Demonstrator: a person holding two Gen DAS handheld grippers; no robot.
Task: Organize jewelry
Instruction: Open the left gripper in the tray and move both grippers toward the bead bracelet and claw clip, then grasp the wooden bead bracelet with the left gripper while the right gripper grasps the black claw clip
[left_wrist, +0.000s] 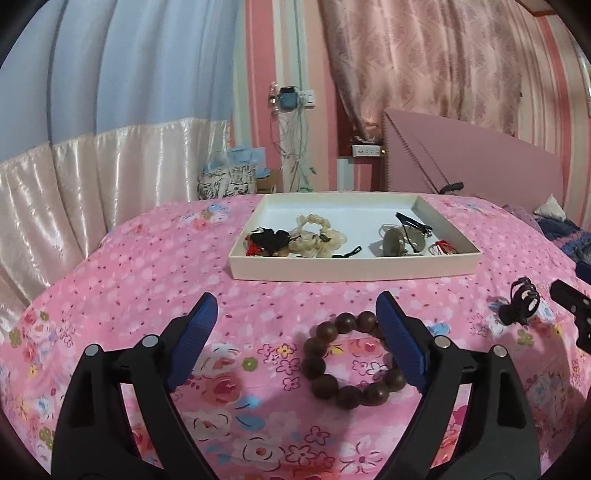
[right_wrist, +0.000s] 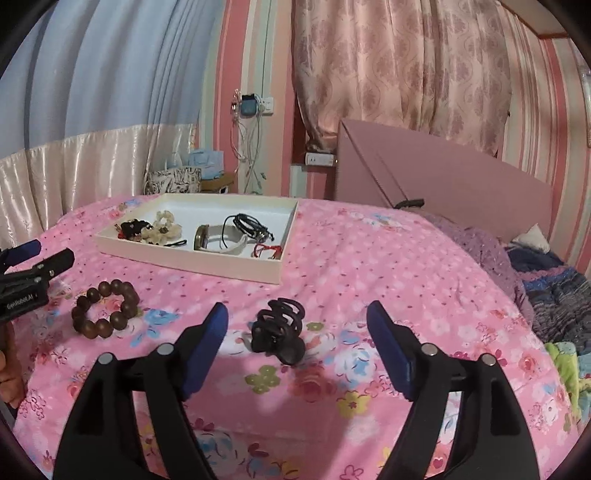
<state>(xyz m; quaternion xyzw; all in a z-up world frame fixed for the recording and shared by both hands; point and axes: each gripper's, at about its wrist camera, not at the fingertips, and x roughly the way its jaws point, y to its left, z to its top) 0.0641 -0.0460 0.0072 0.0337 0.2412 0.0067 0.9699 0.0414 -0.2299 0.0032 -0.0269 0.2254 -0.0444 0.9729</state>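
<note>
Round wooden-bead bracelet (left_wrist: 349, 360), glossy black claw clip (right_wrist: 279, 330)

- A pink floral bedspread (left_wrist: 147, 280) with small scattered blossoms and larger flower prints covers the bed.
- A blue curtain with a shiny cream satin lower band (left_wrist: 110, 166) hangs at the left.
- A pink patterned curtain (right_wrist: 399, 74) hangs against the pink striped wall.
- A white wall socket with a blue plugged-in device and dangling white cables (left_wrist: 291, 98) sits between the curtains.
- A pink ribbed headboard panel (right_wrist: 443, 177) leans behind the bed.
- A purple and dark blue rumpled blanket (right_wrist: 546, 280) lies at the right edge.
</note>
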